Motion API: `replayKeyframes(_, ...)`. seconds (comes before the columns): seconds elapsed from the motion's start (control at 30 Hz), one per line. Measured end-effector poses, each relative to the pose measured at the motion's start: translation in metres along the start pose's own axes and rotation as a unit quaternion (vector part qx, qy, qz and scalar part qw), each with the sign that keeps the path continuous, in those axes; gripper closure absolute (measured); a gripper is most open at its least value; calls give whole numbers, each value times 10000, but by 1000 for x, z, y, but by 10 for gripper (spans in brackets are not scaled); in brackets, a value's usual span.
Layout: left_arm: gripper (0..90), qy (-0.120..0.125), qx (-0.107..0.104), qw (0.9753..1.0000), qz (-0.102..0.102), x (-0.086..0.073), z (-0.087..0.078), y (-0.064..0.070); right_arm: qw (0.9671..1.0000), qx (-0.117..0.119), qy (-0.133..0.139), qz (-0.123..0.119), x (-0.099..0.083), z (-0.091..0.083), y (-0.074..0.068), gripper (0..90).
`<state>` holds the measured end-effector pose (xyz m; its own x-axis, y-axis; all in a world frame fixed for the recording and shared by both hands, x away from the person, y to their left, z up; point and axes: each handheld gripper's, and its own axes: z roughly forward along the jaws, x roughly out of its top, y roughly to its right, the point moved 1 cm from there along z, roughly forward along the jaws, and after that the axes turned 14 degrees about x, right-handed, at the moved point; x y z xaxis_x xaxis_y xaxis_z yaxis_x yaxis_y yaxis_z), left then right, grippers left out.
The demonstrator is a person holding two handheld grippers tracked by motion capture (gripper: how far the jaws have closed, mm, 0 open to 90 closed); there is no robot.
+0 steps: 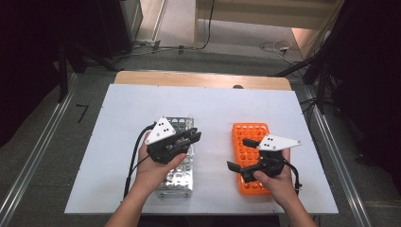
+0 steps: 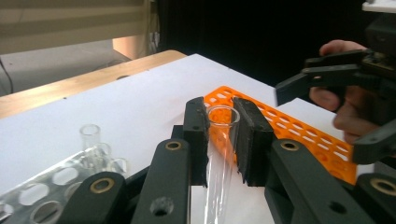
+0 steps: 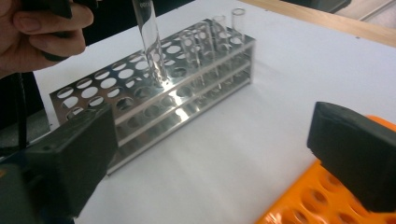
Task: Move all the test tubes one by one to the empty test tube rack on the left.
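Left tongs clamp a glass test tube upright, mouth upward; right tongs gape empty.

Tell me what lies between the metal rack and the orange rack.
Only bare white table: in the high view, a clear strip separates the metal rack from the orange rack; the right gripper view shows the same.
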<state>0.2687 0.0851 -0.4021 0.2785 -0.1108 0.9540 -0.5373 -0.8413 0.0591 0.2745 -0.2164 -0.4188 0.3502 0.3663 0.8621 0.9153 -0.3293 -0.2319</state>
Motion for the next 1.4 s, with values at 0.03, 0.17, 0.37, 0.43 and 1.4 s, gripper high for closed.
replayKeyframes(0.03,745,4,52,10000,4,0,1,-1,10000,-49,6,6,-2,-4,1,0)
replayKeyframes(0.17,746,22,133,9999,-8,-1,2,-5,9998,-178,8,70,-13,-19,5,0)
replayKeyframes(0.37,746,50,309,9994,129,-2,0,-6,9989,-415,41,211,-28,-43,11,0)
replayKeyframes(0.43,746,46,368,9992,148,-3,0,-7,9986,-462,71,263,-32,-51,12,0)
replayKeyframes(1.4,745,-214,666,9974,148,-27,13,-10,9960,-776,202,392,-59,-84,29,0)
